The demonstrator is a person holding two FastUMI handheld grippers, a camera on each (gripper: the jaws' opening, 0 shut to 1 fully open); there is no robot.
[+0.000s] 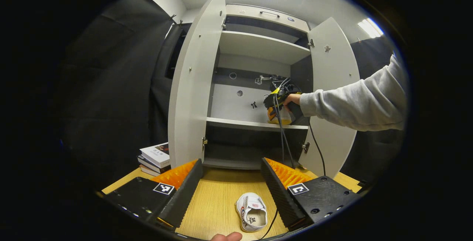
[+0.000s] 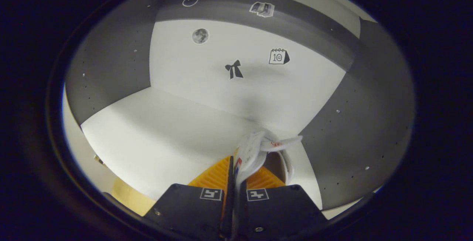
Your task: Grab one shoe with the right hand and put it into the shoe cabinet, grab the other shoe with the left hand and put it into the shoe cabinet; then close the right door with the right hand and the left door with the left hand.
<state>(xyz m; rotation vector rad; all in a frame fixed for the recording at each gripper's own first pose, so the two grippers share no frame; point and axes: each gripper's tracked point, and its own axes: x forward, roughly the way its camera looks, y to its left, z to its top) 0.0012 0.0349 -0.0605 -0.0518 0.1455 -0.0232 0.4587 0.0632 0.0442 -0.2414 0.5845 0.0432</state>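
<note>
With the shoe cabinet (image 1: 258,85) as landmark, we see books (image 1: 157,156) beside its left door (image 1: 196,78), then the left gripper (image 1: 232,182), jaws wide apart, above a white shoe (image 1: 252,211) on the table (image 1: 218,196) before it. Inside, the right gripper (image 2: 234,170) pinches the other shoe (image 2: 255,148), apparently touching the shelf (image 2: 166,133).

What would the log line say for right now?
right gripper: shut on shoe, inside cabinet | left gripper: open above second shoe | doors open
</note>
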